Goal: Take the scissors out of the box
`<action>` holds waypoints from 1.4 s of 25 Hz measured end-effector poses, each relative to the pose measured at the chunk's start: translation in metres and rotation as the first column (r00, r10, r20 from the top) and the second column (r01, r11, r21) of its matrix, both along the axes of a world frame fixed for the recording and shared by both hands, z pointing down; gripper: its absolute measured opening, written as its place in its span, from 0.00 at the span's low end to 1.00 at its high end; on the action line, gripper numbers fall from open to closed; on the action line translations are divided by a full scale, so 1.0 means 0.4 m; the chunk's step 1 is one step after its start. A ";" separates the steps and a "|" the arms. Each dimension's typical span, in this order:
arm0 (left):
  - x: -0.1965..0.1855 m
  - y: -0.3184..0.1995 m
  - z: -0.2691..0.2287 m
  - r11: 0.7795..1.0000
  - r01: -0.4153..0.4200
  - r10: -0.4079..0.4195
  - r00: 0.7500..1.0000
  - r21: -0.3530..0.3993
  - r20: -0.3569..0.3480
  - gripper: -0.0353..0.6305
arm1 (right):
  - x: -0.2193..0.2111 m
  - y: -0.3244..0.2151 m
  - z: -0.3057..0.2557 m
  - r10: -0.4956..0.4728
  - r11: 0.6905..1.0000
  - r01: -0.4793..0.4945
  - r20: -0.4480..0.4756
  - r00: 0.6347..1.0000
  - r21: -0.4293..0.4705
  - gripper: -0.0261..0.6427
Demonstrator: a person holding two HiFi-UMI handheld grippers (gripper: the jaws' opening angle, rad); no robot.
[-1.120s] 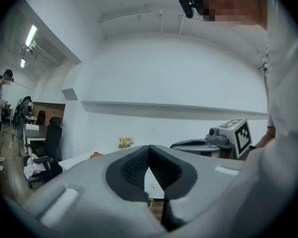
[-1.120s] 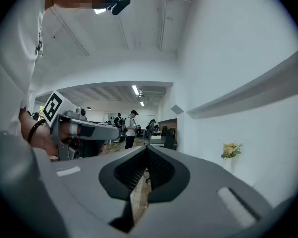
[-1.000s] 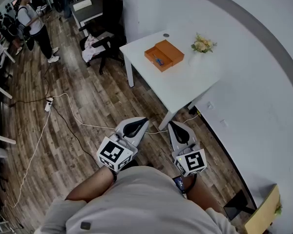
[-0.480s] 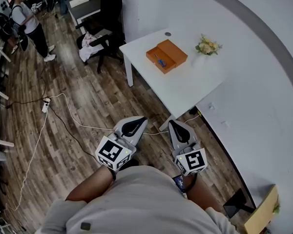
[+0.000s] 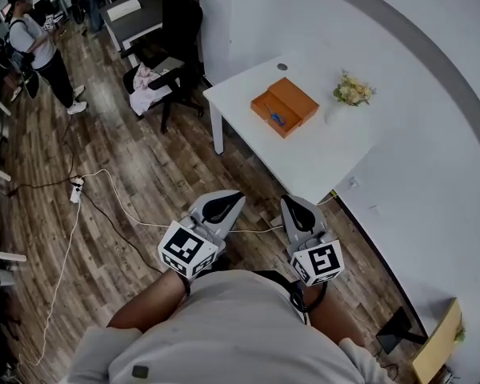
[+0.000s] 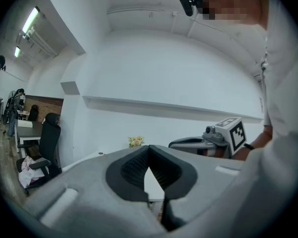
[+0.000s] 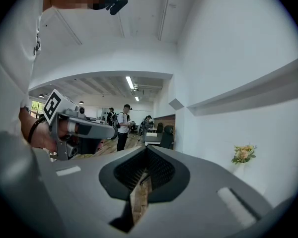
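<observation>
An open orange box (image 5: 285, 106) lies on the white table (image 5: 324, 158) ahead of me. Inside it I see the scissors (image 5: 277, 118), small with a blue handle. Both grippers are held close to my body over the wooden floor, well short of the table. My left gripper (image 5: 228, 196) is shut with nothing in it, and its jaws meet at the tip in the left gripper view (image 6: 149, 148). My right gripper (image 5: 292, 201) is likewise shut and empty (image 7: 147, 148). Each gripper points level towards the table.
A vase of flowers (image 5: 353, 90) stands on the table beside the box. A black office chair (image 5: 164, 62) with a cloth on it is left of the table. A white cable (image 5: 120, 202) and power strip (image 5: 76, 190) lie on the floor. A person (image 5: 36, 42) stands far left.
I have moved across the floor with both grippers. The table and box now sit a little lower and further right in the head view. Both grippers stay shut.
</observation>
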State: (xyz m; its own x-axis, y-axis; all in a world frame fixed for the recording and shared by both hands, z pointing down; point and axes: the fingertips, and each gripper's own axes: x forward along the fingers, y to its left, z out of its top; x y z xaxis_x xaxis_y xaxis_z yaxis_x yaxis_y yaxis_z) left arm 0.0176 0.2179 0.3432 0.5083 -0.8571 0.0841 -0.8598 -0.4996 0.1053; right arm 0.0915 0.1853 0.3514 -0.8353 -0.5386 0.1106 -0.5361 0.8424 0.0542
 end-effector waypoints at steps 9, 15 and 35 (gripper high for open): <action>-0.126 -0.043 0.032 0.999 0.010 -0.010 1.000 -0.033 -0.020 0.06 | -0.089 -0.060 0.038 0.029 0.998 -0.029 -0.010 1.000 -0.048 0.05; -0.169 -0.115 0.051 0.998 0.031 -0.032 0.999 -0.051 -0.030 0.06 | -0.126 -0.142 0.065 0.015 0.998 -0.015 -0.001 1.000 -0.065 0.05; -0.091 -0.634 0.073 0.997 0.009 -0.008 1.000 -0.083 0.005 0.06 | -0.075 -0.644 0.098 -0.012 0.995 0.014 0.019 1.000 -0.099 0.06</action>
State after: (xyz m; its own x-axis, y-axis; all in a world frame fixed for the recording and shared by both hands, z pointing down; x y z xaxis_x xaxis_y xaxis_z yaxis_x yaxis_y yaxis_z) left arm -0.0186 -0.0357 0.3722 0.5004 -0.8514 0.1570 -0.8646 -0.4819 0.1422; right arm 0.0616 -0.0722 0.3905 -0.8445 -0.5148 0.1477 -0.5251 0.8501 -0.0396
